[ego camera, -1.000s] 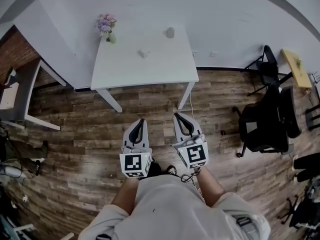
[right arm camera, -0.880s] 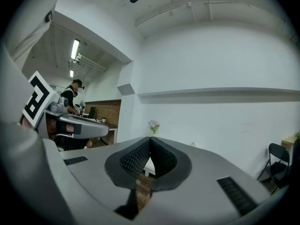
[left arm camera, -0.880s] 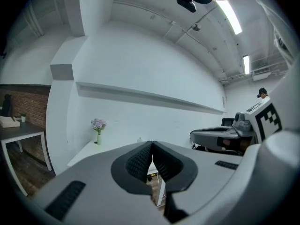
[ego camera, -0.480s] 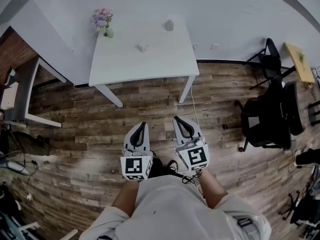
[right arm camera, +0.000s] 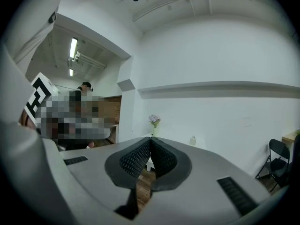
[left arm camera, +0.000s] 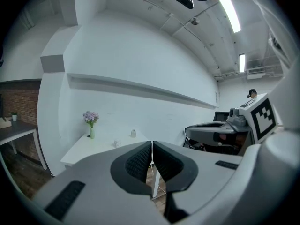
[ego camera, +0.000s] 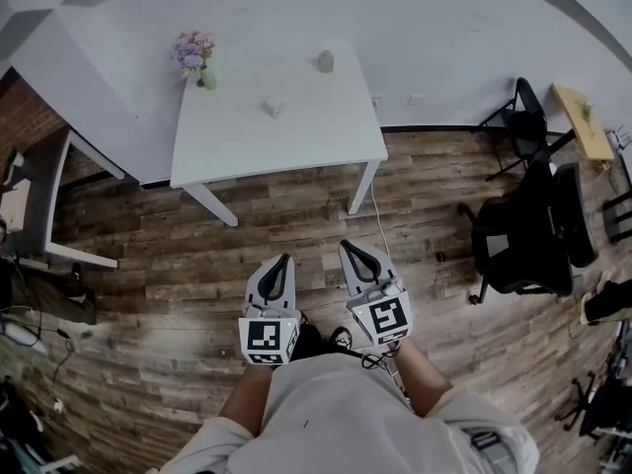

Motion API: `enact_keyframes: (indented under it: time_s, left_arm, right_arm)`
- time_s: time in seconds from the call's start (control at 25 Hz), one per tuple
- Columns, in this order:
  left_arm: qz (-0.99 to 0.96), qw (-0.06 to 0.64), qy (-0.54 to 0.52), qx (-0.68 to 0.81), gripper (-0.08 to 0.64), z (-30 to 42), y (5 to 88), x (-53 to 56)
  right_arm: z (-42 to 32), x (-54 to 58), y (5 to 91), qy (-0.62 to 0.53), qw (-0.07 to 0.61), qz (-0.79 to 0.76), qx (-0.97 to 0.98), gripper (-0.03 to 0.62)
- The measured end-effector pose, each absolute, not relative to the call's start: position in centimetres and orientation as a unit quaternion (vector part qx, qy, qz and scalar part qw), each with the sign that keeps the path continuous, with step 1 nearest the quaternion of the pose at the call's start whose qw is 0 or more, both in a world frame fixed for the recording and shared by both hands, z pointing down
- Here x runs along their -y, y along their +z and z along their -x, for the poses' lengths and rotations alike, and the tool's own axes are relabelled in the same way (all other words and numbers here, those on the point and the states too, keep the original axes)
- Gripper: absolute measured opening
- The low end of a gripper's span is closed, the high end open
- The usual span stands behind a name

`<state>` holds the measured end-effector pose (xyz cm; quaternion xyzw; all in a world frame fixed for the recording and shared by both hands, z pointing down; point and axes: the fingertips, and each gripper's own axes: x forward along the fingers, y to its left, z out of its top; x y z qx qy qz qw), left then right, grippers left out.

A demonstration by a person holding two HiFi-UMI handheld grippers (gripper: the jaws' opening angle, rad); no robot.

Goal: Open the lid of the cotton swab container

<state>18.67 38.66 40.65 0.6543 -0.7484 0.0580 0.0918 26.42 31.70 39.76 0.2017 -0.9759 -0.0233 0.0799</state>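
Observation:
A white table [ego camera: 296,141] stands by the far wall. On it are a small pale container [ego camera: 325,61] at the far edge and a smaller white object [ego camera: 274,108] near the middle; both are too small to make out a lid. My left gripper [ego camera: 283,259] and right gripper [ego camera: 348,246] hang side by side over the wooden floor, well short of the table, both shut and empty. In the left gripper view the jaws [left arm camera: 152,144] meet, with the container [left arm camera: 133,133] far beyond. The right gripper [right arm camera: 150,138] also shows its jaws pressed together.
A vase of purple flowers [ego camera: 194,55] stands at the table's far left corner. Black office chairs [ego camera: 523,225] stand to the right, and a second white table [ego camera: 44,200] to the left. A cable runs down the floor by the table's right leg [ego camera: 361,188].
The head view has shifted a little, so the table now sits slightly further left. The left gripper has sunk slightly. Both grippers stay shut.

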Motion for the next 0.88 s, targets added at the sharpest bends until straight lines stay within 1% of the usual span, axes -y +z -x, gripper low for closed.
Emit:
enact_keyframes:
  time_s: [0.16, 0.28, 0.32, 0.4, 0.68, 0.88]
  left_arm:
    - [-0.658, 0.107, 0.063, 0.743, 0.021, -18.0, 41.7, -38.7]
    - [-0.663, 0.115, 0.064, 0.737, 0.027, -17.2, 42.4, -38.7]
    - [-0.666, 0.117, 0.064, 0.734, 0.039, -16.9, 42.6, -38.6]
    - [-0.671, 0.122, 0.065, 0.729, 0.100, -16.3, 43.0, -38.4]
    - [-0.694, 0.119, 0.060, 0.707, 0.117, -13.7, 43.1, -37.6]
    - [-0.697, 0.131, 0.073, 0.702, 0.121, -11.0, 44.7, -38.0]
  right_arm:
    - [-25.8, -32.0, 40.5, -0.014, 0.095, -0.195, 0.976, 0.000]
    - [-25.2, -32.0, 40.6, -0.009, 0.109, -0.198, 0.974, 0.017]
    - [-24.9, -32.0, 40.7, -0.006, 0.112, -0.201, 0.973, 0.021]
    - [-24.5, -31.9, 41.0, -0.008, 0.116, -0.205, 0.972, 0.034]
    - [-24.2, -31.6, 42.6, 0.005, 0.161, -0.230, 0.960, 0.057]
    - [-22.7, -31.4, 43.1, 0.013, 0.164, -0.253, 0.953, 0.058]
